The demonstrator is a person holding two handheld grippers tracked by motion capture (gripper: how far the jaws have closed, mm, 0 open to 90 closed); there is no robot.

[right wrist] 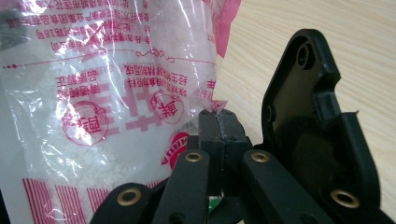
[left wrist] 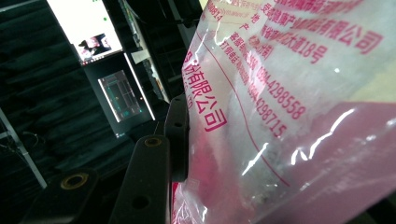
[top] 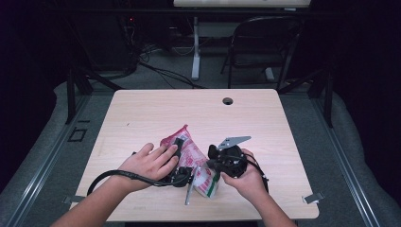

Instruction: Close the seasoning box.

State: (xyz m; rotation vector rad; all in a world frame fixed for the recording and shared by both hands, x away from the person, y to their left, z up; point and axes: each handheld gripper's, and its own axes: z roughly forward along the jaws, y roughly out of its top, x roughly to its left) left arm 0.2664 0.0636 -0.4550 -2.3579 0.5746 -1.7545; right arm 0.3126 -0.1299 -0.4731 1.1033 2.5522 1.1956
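Right gripper [right wrist: 218, 119] has its black jaws pressed together on a corner of the crinkly clear-and-pink plastic bag [top: 191, 158] of white grains, lying mid-table; left gripper [top: 178, 147] clamps its other end on the pale wooden table [top: 142, 113].

Pink print on clear plastic bag [left wrist: 299, 107]: Chinese characters "有限公司", "大道18号", numbers "0394-4298558" and "4298715". Upside-down pink characters and round seal on bag [right wrist: 107, 93], not legible.

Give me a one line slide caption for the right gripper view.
Right gripper pinches a corner of the pink-printed plastic bag above the wooden table.
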